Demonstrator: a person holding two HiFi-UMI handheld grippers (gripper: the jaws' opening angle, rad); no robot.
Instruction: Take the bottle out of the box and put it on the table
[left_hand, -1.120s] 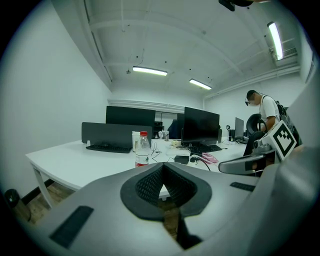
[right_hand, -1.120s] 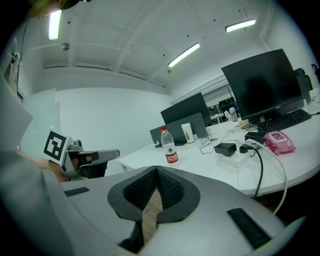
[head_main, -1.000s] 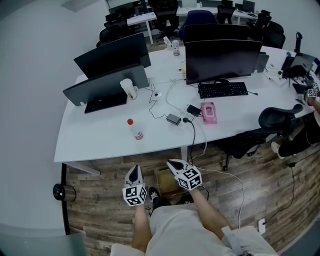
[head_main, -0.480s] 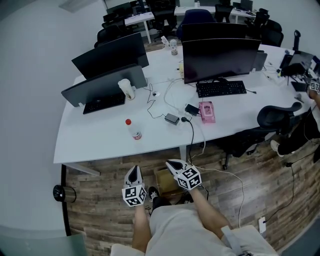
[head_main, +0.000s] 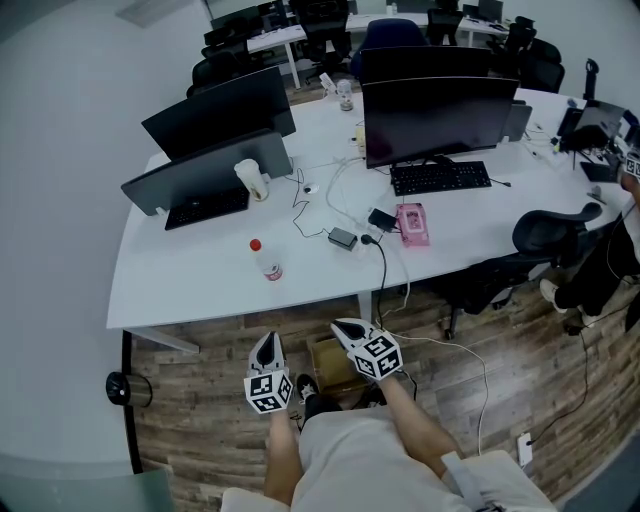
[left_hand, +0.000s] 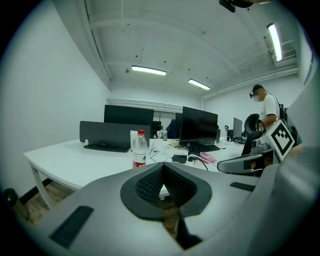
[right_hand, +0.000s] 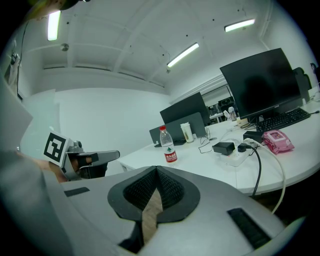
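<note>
Our left gripper (head_main: 267, 342) and right gripper (head_main: 346, 328) hang closed and empty near us, flanking the box (head_main: 332, 362) on the floor. Farther off, the bottle (head_main: 268, 262) stands upright on the table (head_main: 190, 290). A careless bump could topple it, we judge.

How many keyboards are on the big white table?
2. One keyboard lies in front of the left monitor, near the white cup; the other keyboard lies below the big right monitor. More could be hidden behind the monitors.

The white table (head_main: 190, 282) bears an upright red-capped bottle (head_main: 265, 261), two keyboards (head_main: 440, 178), monitors (head_main: 440, 115), a pink packet (head_main: 414, 224) and cables (head_main: 336, 196).
</note>
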